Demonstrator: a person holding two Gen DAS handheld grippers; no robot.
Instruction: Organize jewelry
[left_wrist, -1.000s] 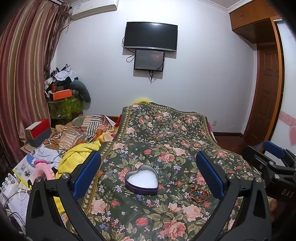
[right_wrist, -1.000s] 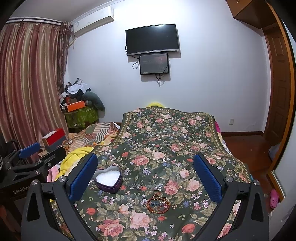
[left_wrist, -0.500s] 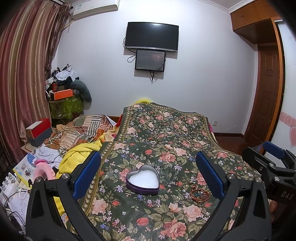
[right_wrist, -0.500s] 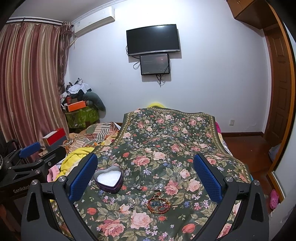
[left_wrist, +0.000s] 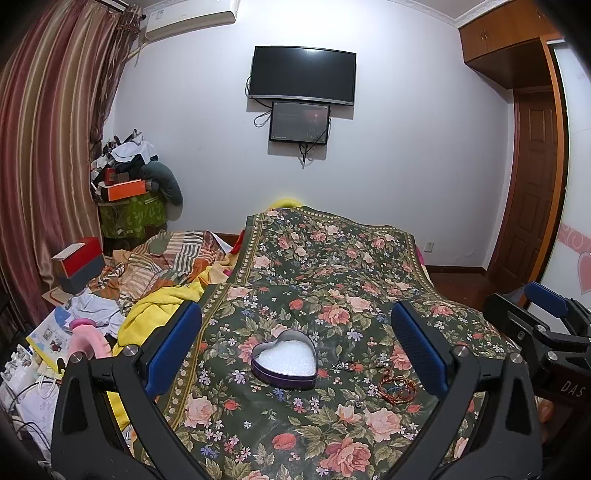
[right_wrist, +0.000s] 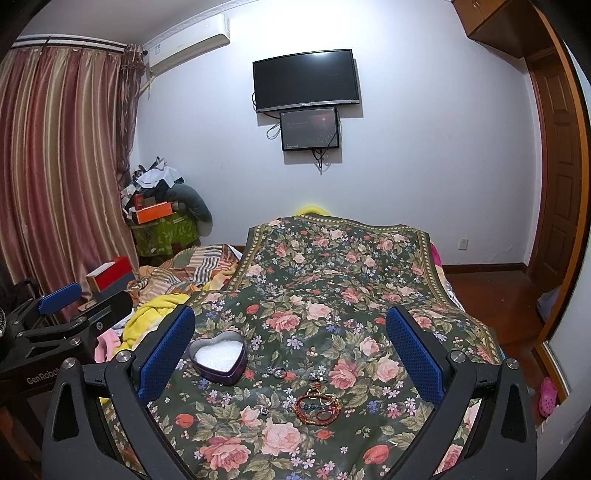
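Note:
A heart-shaped purple tin (left_wrist: 283, 360) (right_wrist: 218, 357) with white lining lies open on the floral bedspread (left_wrist: 325, 280) (right_wrist: 332, 280). Right of it lie small rings (left_wrist: 345, 366) (right_wrist: 279, 373) and a pile of reddish bead bracelets (left_wrist: 397, 387) (right_wrist: 318, 404). My left gripper (left_wrist: 295, 350) hovers open above the tin, holding nothing. My right gripper (right_wrist: 290, 352) is open too, over the rings and bracelets, empty. Each gripper shows at the edge of the other's view: the right gripper (left_wrist: 543, 332) and the left gripper (right_wrist: 62, 317).
Crumpled bedding, a yellow blanket (left_wrist: 155, 310) and clutter lie left of the spread. A red and grey box (left_wrist: 77, 262) and a green stand piled with clothes (left_wrist: 129, 210) stand by the curtain. A wooden door (left_wrist: 535, 192) is at right.
Both views shifted very slightly; the grippers stay open and the jewelry and tin have not moved.

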